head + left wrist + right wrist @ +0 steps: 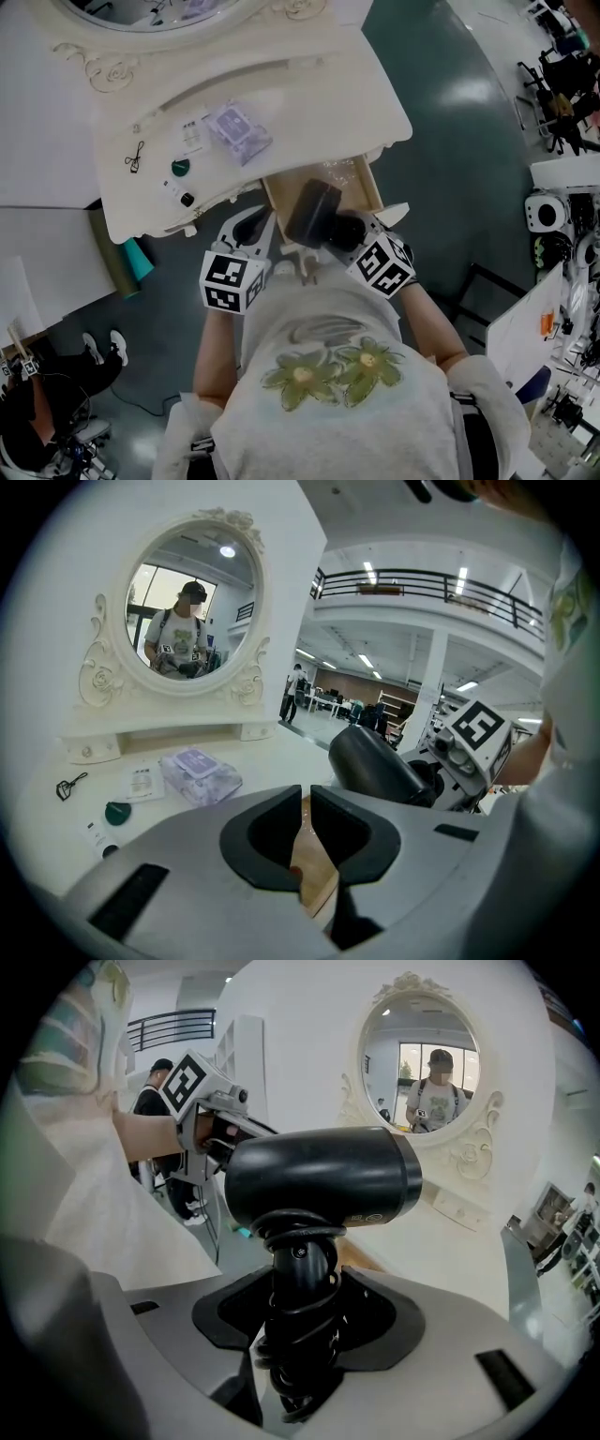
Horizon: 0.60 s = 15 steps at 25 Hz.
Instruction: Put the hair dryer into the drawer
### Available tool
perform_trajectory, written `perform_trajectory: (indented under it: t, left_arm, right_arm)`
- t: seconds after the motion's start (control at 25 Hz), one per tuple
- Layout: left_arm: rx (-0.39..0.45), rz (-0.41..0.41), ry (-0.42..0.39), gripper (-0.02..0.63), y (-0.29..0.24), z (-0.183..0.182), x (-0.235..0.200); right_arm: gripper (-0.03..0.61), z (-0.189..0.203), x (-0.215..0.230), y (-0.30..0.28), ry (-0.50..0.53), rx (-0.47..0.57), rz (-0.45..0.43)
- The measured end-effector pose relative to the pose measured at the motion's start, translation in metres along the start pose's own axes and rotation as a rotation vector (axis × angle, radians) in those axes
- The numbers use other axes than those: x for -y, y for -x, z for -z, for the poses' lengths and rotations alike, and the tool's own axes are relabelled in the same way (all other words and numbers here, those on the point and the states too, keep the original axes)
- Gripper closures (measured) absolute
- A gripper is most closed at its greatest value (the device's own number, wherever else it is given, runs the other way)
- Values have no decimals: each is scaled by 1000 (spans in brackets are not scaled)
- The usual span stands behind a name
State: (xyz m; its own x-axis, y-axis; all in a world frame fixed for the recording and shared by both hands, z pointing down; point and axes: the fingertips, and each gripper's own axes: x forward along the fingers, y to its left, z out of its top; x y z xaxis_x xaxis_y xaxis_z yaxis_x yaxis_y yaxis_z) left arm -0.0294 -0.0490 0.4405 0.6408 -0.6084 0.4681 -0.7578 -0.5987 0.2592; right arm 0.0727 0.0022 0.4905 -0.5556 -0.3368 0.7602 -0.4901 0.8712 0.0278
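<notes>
Right tongs (pixel 305 1307) clamp the black hair dryer (pixel 323 1180) by its cord-wrapped handle over the open drawer (pixel 273 204) of the white counter (pixel 309 84), left tongs (pixel 307 832) nearly closed on nothing beside it; pick-up looks done, lowering in and release remain.

Hair dryer (pixel 319 1180) matt black plastic; drawer (pixel 281 192) wood.

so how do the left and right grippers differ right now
The right gripper is shut on the hair dryer by its cord-wrapped handle; the left gripper has its jaws nearly together on nothing. The right gripper holds its load over the open drawer; the left gripper sits by the drawer's left front corner. Both carry a marker cube.
</notes>
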Motion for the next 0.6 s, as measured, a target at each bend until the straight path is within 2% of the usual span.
perform_trajectory:
  t: [0.6]
  left_arm:
    - [-27,-63,28,577,0,6,-24]
  right_arm:
    - [362,14,9,-37,62,-67,-88]
